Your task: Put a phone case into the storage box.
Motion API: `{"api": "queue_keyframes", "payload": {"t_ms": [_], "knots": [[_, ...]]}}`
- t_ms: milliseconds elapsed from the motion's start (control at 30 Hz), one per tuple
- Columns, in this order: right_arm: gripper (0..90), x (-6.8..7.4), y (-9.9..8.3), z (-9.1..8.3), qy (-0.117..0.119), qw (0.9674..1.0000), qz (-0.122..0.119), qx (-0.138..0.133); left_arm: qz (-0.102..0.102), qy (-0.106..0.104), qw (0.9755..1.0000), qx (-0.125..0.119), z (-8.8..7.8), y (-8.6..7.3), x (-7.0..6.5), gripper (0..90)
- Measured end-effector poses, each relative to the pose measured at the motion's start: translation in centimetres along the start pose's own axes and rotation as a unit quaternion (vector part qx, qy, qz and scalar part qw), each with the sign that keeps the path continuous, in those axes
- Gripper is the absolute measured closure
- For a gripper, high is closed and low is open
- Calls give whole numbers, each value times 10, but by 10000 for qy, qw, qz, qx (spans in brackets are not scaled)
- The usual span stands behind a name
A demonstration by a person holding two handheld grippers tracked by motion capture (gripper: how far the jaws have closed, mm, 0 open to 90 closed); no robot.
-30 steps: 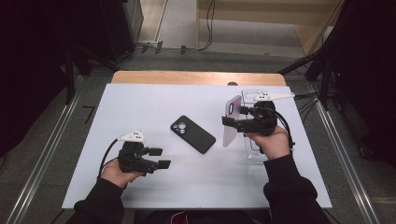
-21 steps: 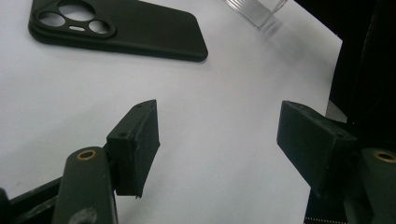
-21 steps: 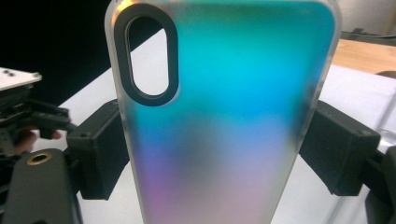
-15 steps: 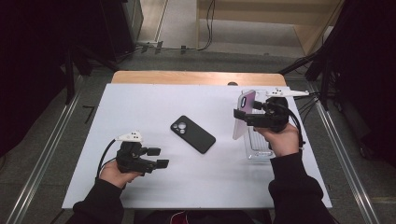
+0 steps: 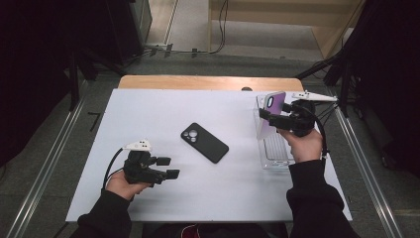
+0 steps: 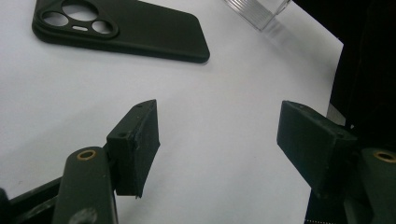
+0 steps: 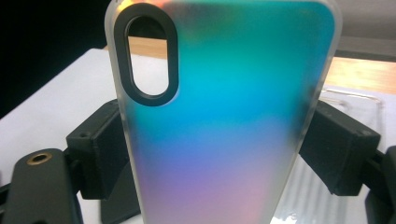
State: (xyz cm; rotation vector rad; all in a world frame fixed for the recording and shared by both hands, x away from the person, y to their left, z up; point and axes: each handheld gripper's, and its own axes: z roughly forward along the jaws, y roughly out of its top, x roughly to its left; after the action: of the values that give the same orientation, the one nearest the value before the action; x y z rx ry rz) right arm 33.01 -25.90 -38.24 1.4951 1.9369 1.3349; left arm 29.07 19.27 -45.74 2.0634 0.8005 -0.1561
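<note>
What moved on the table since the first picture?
The right gripper, shut on the iridescent phone case, carried it toward the right and far side of the table, so it now stands upright over the clear tray. The left gripper kept its place with jaws open and empty. The black phone case lay flat where it was.

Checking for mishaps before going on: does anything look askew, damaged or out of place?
Nothing stands out. The black case lies flat on the table, undamaged; the right tool holds the iridescent case upright above the clear tray.
</note>
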Motion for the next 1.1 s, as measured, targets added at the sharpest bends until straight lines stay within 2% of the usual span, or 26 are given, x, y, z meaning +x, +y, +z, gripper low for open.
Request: {"api": "queue_keyframes", "payload": {"t_ms": [100,200,233,333,600,767,867,967,1100], "knots": [[146,-3,2,2,-110,9999,36,-69,-7,-18,10000,-12,0,0,0,300],[146,-9,6,5,-202,9995,190,-173,-27,-38,10000,-36,-1,0,0,299],[146,-9,6,5,-202,9995,190,-173,-21,-19,10000,-38,-2,0,0,299],[146,-11,11,8,-394,9990,93,-213,-41,-13,10000,-71,-3,0,1,299],[146,-19,23,18,-629,9976,119,-256,-65,14,10000,-69,-5,-1,1,299],[146,-27,29,27,-780,9960,248,-367,-109,36,9999,-81,-8,-5,2,299],[146,-30,31,31,-849,9955,236,-362,-104,39,9999,-77,-9,-5,3,299],[146,-32,34,38,-1053,9936,118,-385,-118,26,9999,-80,-9,-6,3,299],[146,-36,35,43,-1146,9922,176,-449,-110,20,9999,-77,-9,-6,3,300]]}}
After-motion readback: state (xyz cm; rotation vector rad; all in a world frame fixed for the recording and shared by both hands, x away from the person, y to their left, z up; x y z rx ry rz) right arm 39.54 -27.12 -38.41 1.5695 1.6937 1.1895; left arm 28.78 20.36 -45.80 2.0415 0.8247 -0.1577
